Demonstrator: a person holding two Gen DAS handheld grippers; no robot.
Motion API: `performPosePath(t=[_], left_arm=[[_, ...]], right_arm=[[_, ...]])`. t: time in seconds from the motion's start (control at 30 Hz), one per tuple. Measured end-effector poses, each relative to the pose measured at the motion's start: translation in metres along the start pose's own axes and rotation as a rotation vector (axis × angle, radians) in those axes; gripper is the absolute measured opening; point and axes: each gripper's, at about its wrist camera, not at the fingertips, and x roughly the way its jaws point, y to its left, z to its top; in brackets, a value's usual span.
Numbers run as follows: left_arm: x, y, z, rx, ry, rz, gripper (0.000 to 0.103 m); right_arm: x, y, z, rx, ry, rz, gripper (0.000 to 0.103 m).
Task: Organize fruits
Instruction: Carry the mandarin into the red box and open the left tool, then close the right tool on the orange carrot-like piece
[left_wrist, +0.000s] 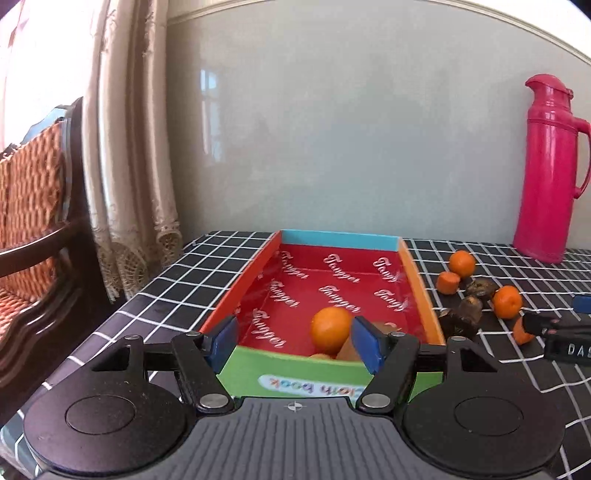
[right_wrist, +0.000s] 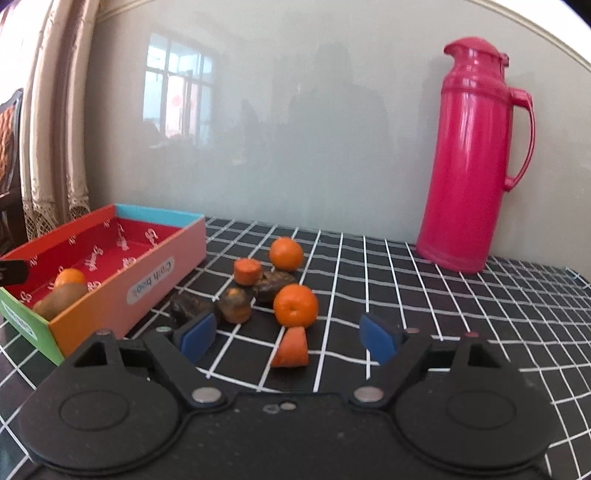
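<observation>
A colourful cardboard box (left_wrist: 258, 266) with a red lining holds a tangerine (left_wrist: 330, 329) and a brown kiwi (right_wrist: 59, 300). My left gripper (left_wrist: 293, 339) is open and empty above the box's near end. Right of the box on the table lie two tangerines (right_wrist: 295, 305) (right_wrist: 286, 254), two carrot pieces (right_wrist: 291, 348) (right_wrist: 247, 271) and several dark brown pieces (right_wrist: 234, 305). My right gripper (right_wrist: 288, 338) is open, its fingers on either side of the near carrot piece, not touching it. It also shows in the left wrist view (left_wrist: 554, 328).
A tall pink thermos jug (right_wrist: 469, 162) stands at the back right against the wall. The table has a black cloth with a white grid (right_wrist: 406, 295). A curtain (left_wrist: 125, 147) and a wooden chair (left_wrist: 37, 221) stand past the table's left edge.
</observation>
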Motion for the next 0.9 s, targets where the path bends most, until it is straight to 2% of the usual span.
performPosePath(t=[0.13, 0.43, 0.47, 0.6, 0.9], left_arm=[[0.005, 0.010, -0.002, -0.012, 0.008, 0.032, 0.067], [0.009, 0.026, -0.004, -0.033, 0.015, 0.047, 0.067], [0.009, 0.028, -0.004, -0.037, 0.015, 0.052, 0.067], [0.008, 0.036, -0.004, -0.056, 0.007, 0.057, 0.067], [0.007, 0.042, -0.005, -0.071, 0.001, 0.062, 0.067]], right_arm=[[0.007, 0.001, -0.001, 0.001, 0.026, -0.009, 0.078], [0.028, 0.014, -0.003, -0.028, 0.093, -0.014, 0.061], [0.031, 0.016, -0.003, -0.034, 0.105, -0.021, 0.057], [0.036, 0.017, -0.004, -0.035, 0.138, -0.033, 0.027], [0.031, 0.020, 0.000, -0.033, 0.126, -0.029, 0.026]])
